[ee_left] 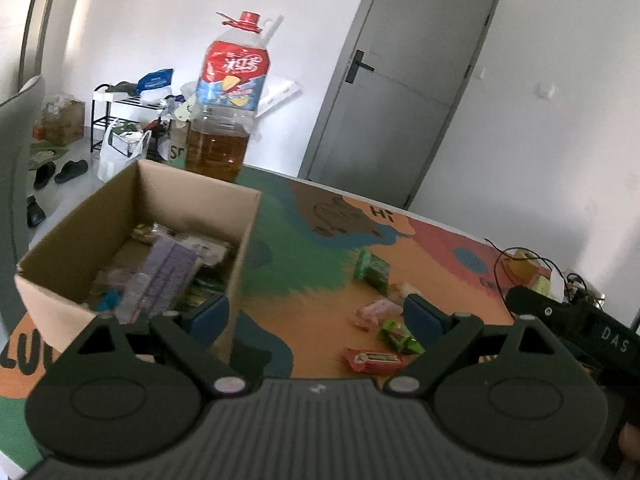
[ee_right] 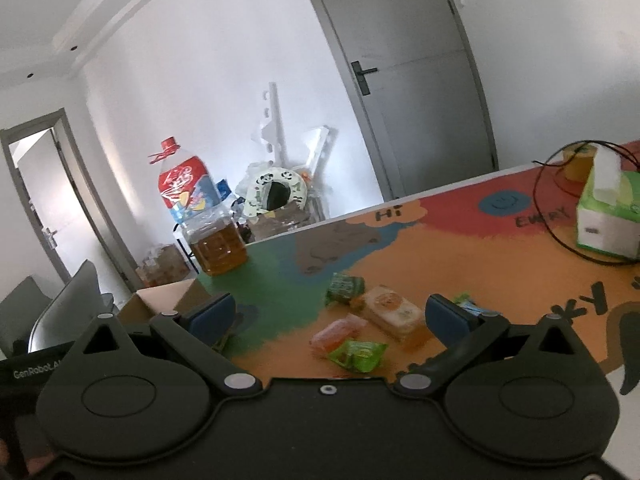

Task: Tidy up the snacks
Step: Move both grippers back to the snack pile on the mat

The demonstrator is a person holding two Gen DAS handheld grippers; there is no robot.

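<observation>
An open cardboard box (ee_left: 192, 200) stands on the colourful table mat and holds several snack packets (ee_left: 168, 268). My left gripper (ee_left: 316, 316) is open and empty, raised beside the box's right wall. Loose snacks lie to its right: a dark green packet (ee_left: 374, 270), a pink one (ee_left: 378, 310), a light green one (ee_left: 400, 338) and a red one (ee_left: 374, 360). My right gripper (ee_right: 330, 314) is open and empty above these snacks: a green packet (ee_right: 344, 286), an orange-printed pack (ee_right: 394, 310), a pink one (ee_right: 338, 330) and a light green one (ee_right: 358, 354). The box corner (ee_right: 168, 300) shows at left.
A large oil bottle (ee_left: 228, 108) with a red cap stands behind the box; it also shows in the right wrist view (ee_right: 204, 216). A tissue box (ee_right: 608, 216) and a black cable (ee_right: 560, 216) lie at the far right. A grey door (ee_left: 400, 92) is behind the table.
</observation>
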